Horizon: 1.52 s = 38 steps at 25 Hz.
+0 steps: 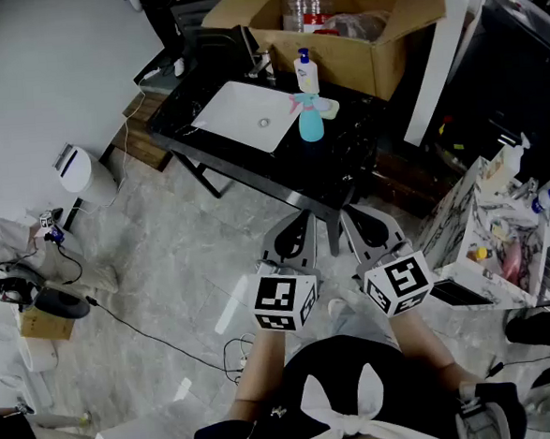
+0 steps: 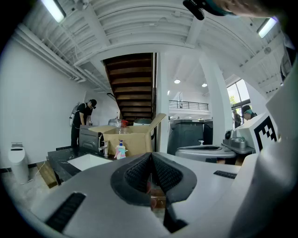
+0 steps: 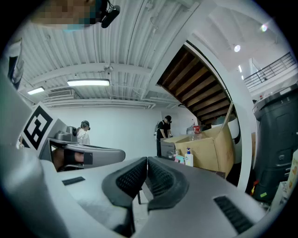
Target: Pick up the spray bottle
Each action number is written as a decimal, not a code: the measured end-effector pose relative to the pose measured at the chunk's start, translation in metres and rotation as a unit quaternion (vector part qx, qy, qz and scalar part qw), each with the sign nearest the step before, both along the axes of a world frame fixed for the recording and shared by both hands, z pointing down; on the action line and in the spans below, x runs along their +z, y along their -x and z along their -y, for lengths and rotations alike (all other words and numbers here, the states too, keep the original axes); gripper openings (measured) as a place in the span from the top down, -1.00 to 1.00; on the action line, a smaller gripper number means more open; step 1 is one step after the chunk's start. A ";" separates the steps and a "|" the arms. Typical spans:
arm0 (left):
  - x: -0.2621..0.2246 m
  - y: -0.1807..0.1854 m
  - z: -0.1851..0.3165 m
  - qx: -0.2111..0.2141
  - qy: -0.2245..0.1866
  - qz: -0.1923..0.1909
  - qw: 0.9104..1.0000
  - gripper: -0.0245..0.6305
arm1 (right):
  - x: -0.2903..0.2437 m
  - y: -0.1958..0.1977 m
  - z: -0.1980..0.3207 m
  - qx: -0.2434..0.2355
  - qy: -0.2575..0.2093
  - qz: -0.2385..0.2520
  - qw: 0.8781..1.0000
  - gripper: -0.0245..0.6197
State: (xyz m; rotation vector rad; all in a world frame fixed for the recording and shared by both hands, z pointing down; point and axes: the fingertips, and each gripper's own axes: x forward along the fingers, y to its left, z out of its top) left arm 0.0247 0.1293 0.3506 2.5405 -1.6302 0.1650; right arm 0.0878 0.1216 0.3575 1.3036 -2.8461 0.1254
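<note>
The left gripper (image 2: 150, 158) has its jaws pressed together with nothing between the ribbed pads. The right gripper (image 3: 145, 162) is clenched the same way and is also empty. In the head view both are held low and close to the person's body, side by side over the floor, and touch nothing.

The spray bottle (image 1: 310, 120) is well apart from them. It stands upright on the black table (image 1: 347, 176), just beside the right edge of the white sink (image 1: 239, 113). A white pump bottle (image 1: 307, 71) stands close behind it, with a cardboard box (image 1: 377, 61) beyond that.

The spray bottle looks like thin blue plastic with a pink trigger head. It is probably light, or moderately heavy if it is full, and its wall may give a little under a squeeze. The smooth, rounded body could slip between flat pads. It is narrow-based and top-heavy with the trigger, so a sideways nudge would likely tip it.

The safest hold appears to be across the body just below the trigger head, or at the neck, where the shape would stop it sliding down. Whichever gripper goes in must first spread its jaws wider than the bottle. It should also approach from the front to keep clear of the pump bottle behind.
</note>
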 end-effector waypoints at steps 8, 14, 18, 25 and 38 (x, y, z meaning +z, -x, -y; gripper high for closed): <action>0.006 -0.010 0.026 -0.011 -0.004 0.000 1.000 0.84 | 0.003 -0.011 0.030 -0.007 -0.008 -0.009 1.000 0.84; 0.012 -0.006 0.036 -0.026 0.003 -0.005 1.000 0.84 | 0.009 -0.007 0.044 -0.024 -0.003 -0.014 1.000 0.84; 0.015 -0.002 0.044 -0.035 0.007 -0.007 0.999 0.84 | 0.013 -0.003 0.050 -0.035 0.001 -0.017 0.999 0.84; 0.016 0.002 0.062 -0.033 0.008 -0.001 0.999 0.84 | 0.017 0.002 0.072 -0.035 0.006 -0.011 0.999 0.83; 0.010 0.034 0.140 -0.030 -0.001 0.000 1.000 0.84 | 0.012 0.025 0.153 -0.020 0.000 -0.003 1.000 0.83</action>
